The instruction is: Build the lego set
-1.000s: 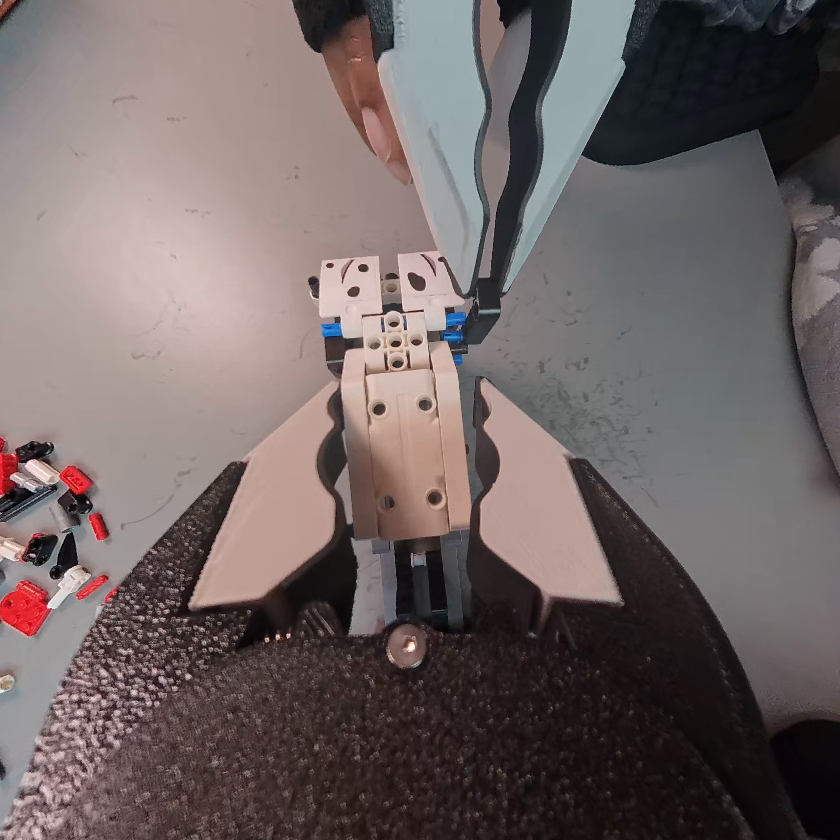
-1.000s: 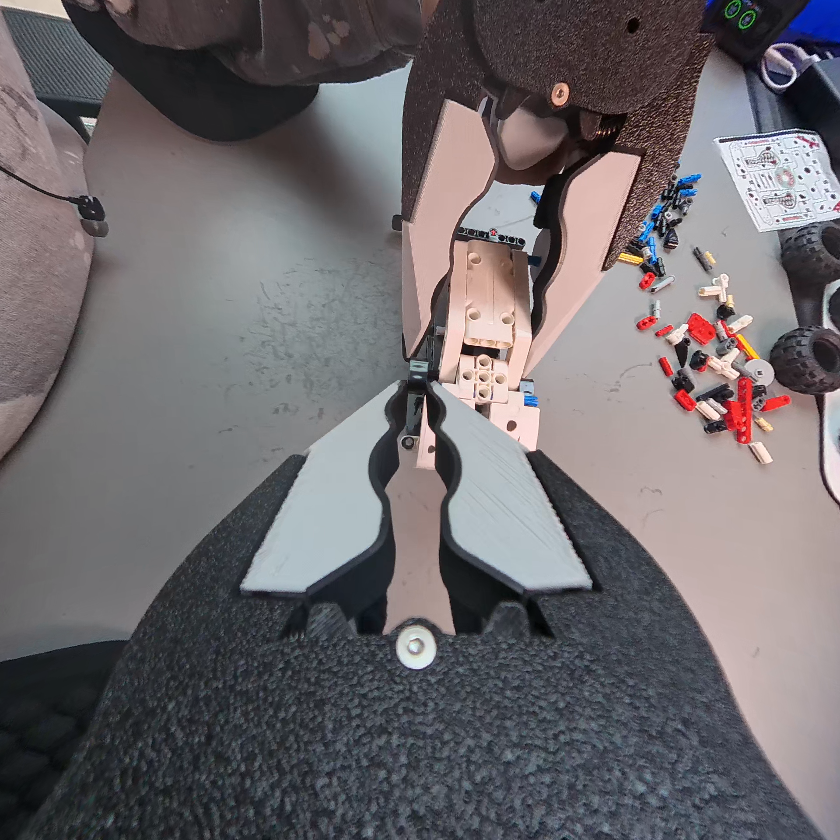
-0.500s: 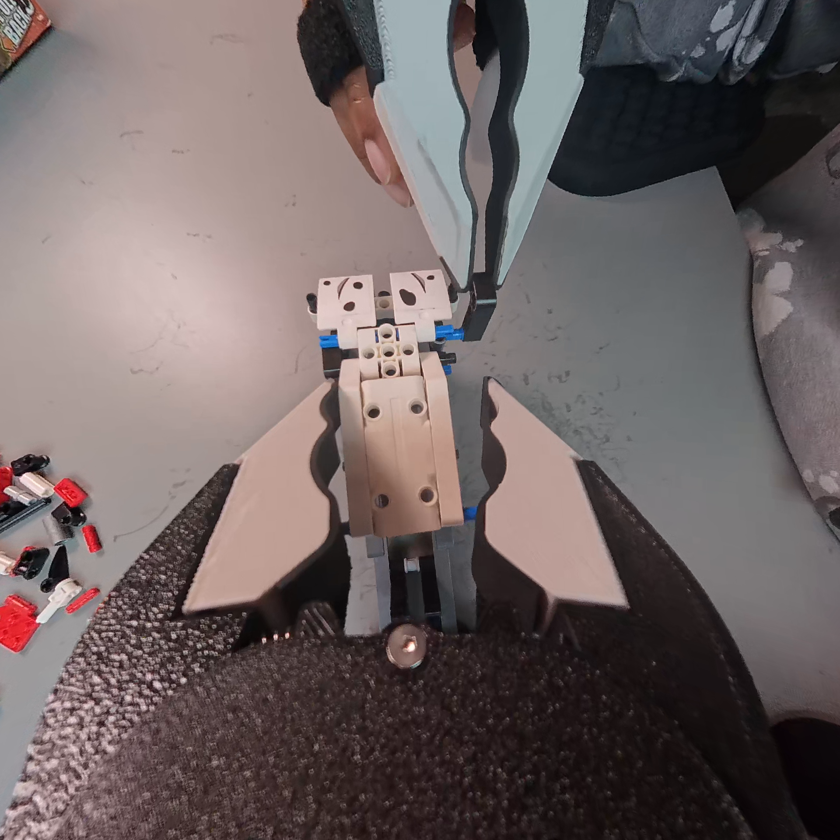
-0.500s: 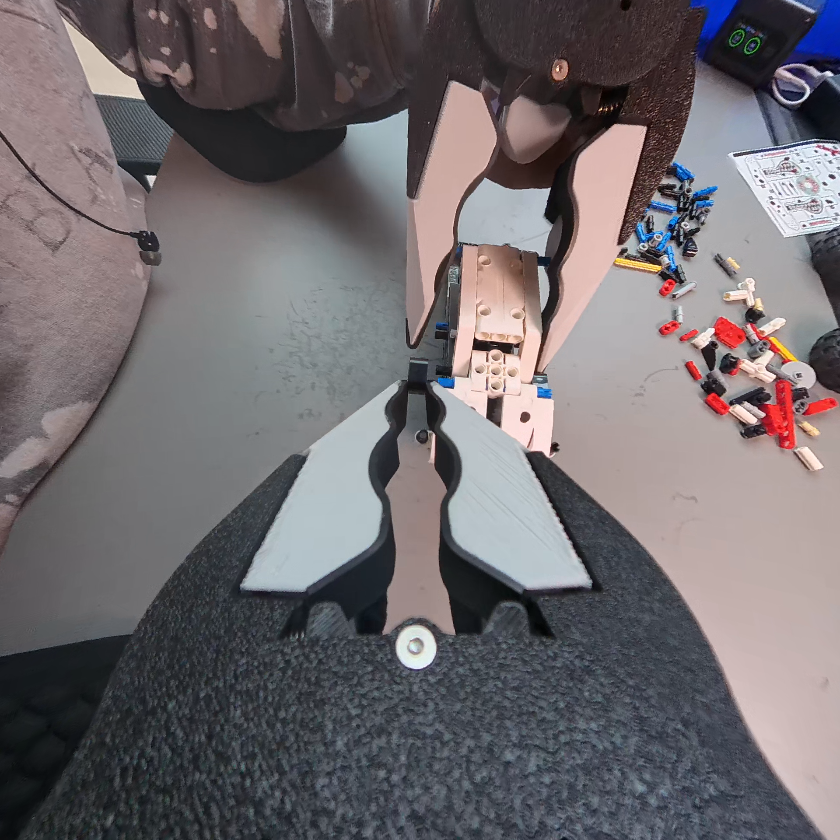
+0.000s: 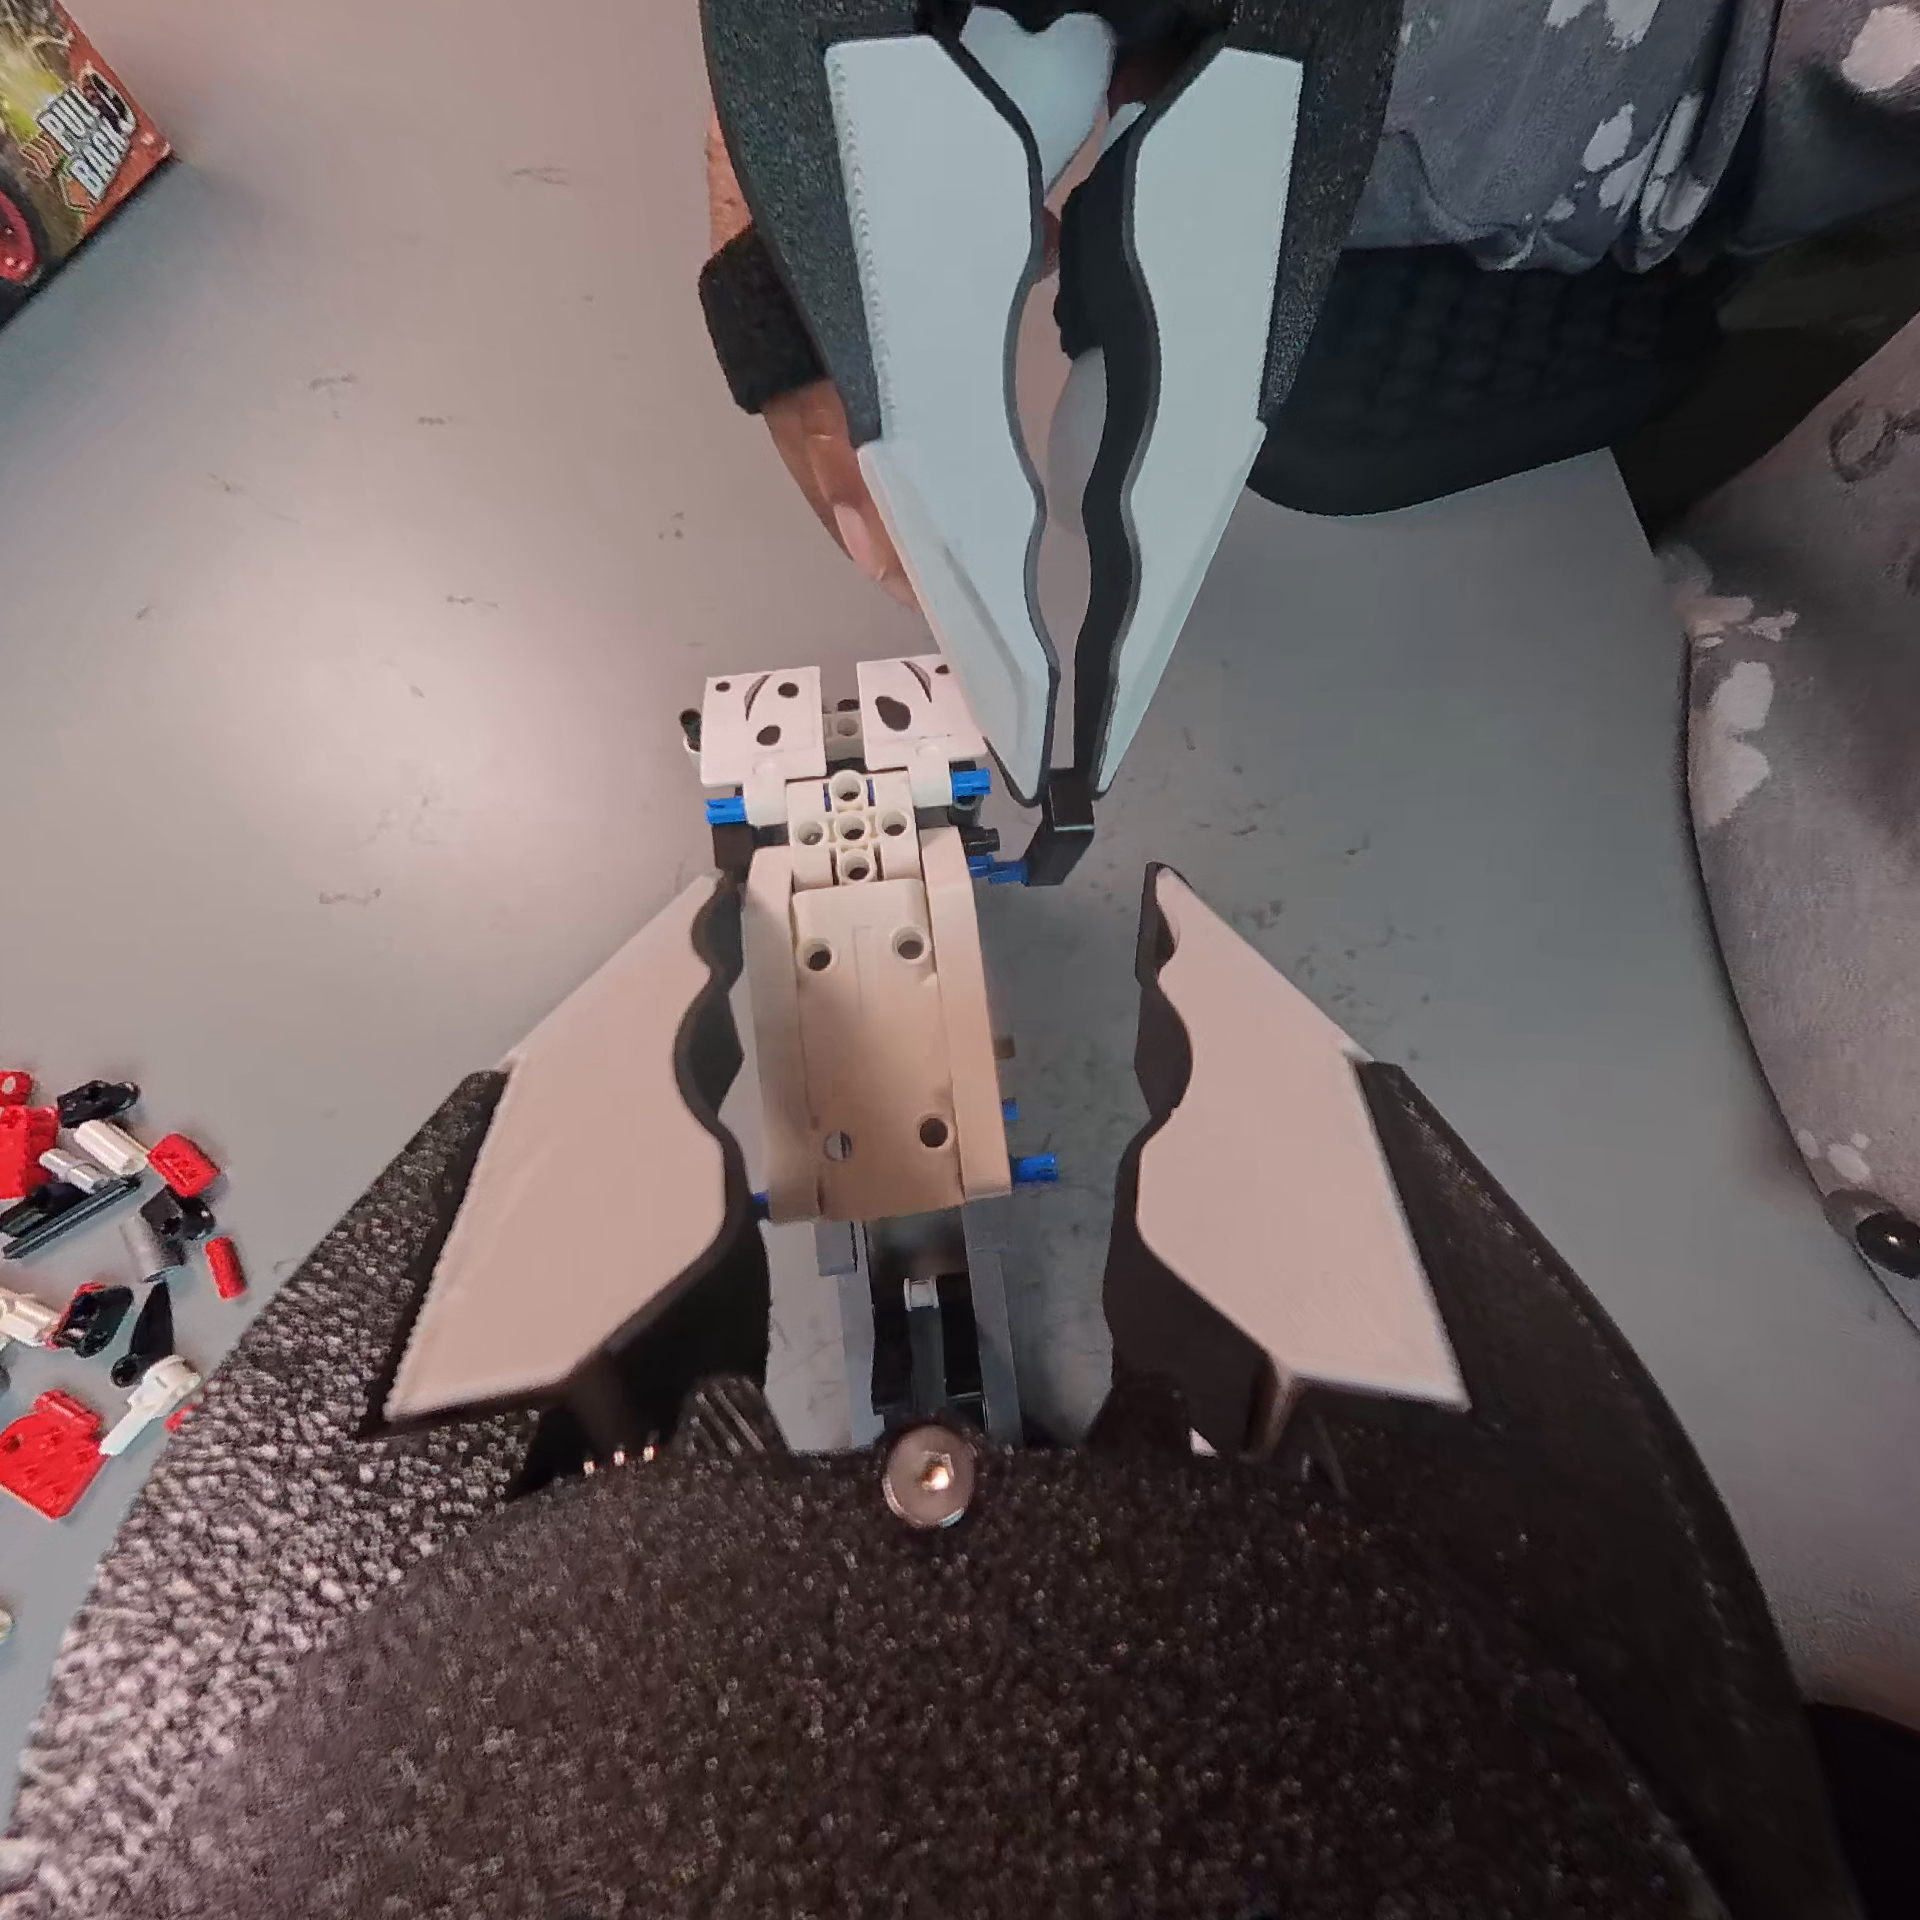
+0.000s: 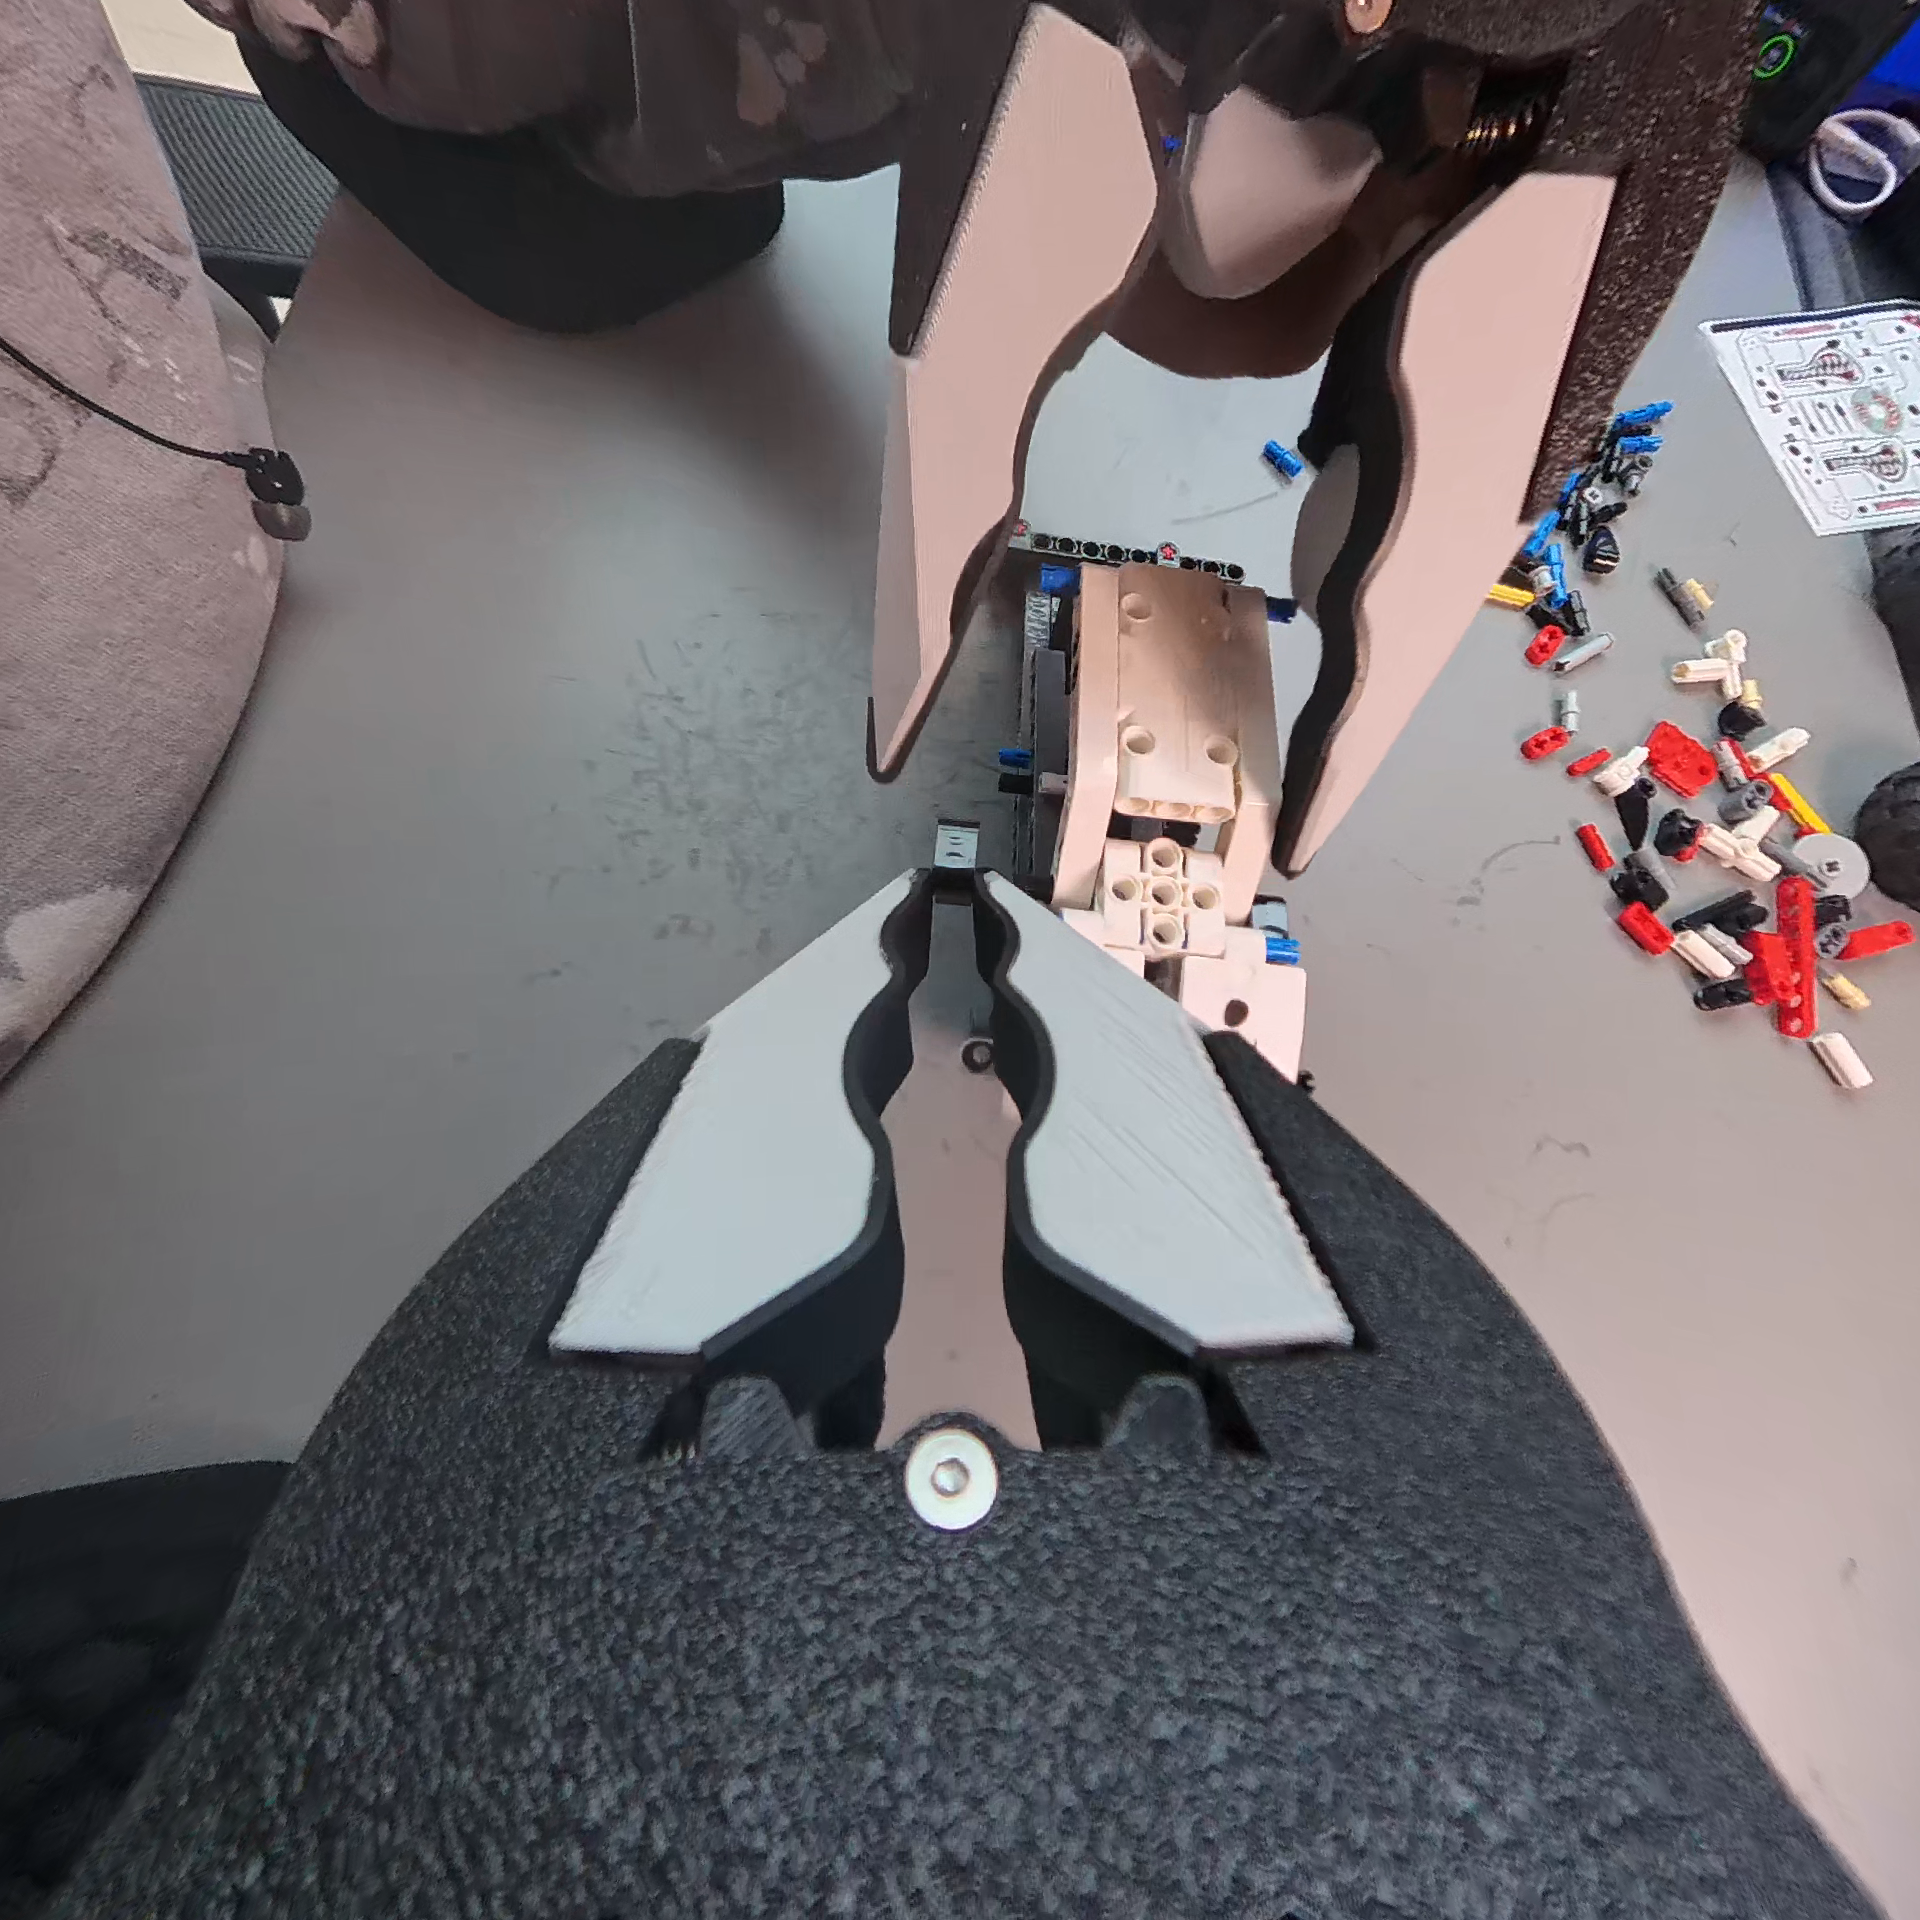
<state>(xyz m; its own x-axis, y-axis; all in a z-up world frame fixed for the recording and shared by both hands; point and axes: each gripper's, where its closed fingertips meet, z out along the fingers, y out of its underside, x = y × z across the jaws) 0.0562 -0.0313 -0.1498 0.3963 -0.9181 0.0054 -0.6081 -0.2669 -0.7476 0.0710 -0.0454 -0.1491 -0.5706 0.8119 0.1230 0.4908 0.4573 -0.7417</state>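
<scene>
My left gripper [image 5: 935,1039] stands spread wide around the tan and white brick-built vehicle body [image 5: 873,1049], which rests on the grey scuffed tabletop [image 5: 312,623]; one tan finger [image 5: 623,1132] lies just beside the body's flank, though I cannot tell whether it touches, and the other stands clear, so I grip nothing with it. Just past the body's front end, my right gripper [image 5: 1060,790] is pinched tight on a small black beam piece [image 5: 1060,836], which hangs beside a blue pin [image 5: 992,864] sticking out of the model's side. In the right wrist view the same black piece [image 6: 954,847] sits between my pale grey fingertips [image 6: 1039,935], close to the body's dark side rail [image 6: 1039,727] but, I judge, not yet seated. The build looks partly done: the body shell, the front white panels [image 5: 831,717] and several blue connector pins are already on, while no wheels are mounted. Farther out, a scatter of loose red, black, white and blue small parts [image 6: 1725,831] lies unused, with a black rubber tyre [image 6: 1891,821] at its edge and a printed sheet [image 6: 1839,416] beyond. I judge a good deal of assembly remains, starting with pressing this black piece home.
</scene>
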